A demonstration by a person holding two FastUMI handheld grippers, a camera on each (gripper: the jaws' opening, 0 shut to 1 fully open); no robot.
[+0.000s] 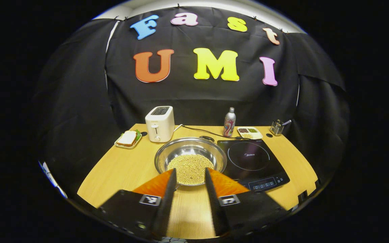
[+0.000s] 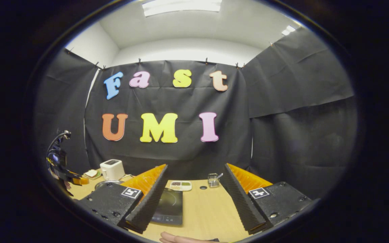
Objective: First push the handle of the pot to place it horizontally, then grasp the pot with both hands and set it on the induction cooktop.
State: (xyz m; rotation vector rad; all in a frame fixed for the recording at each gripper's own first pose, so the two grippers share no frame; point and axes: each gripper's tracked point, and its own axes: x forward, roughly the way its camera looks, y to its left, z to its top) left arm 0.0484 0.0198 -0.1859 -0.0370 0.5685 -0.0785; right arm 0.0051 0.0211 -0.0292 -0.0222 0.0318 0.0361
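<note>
Wooden table (image 1: 120,168) carries the pot (image 1: 190,158), full of beans (image 1: 190,167), straight ahead of the wide-spread left gripper (image 1: 190,175); handle (image 1: 207,138) at its far rim; induction cooktop (image 1: 252,160) touching rightward. Right gripper (image 2: 194,173) gapes wide.

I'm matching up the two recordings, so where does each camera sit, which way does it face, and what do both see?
Left gripper view: rides on the left gripper, open, low over the wooden table, facing the steel pot of beans.
Right gripper view: rides on the right gripper, open, tilted higher toward the booth wall; the other gripper at far left, a hand below.
Shared: pot, black induction cooktop, white toaster.
</note>
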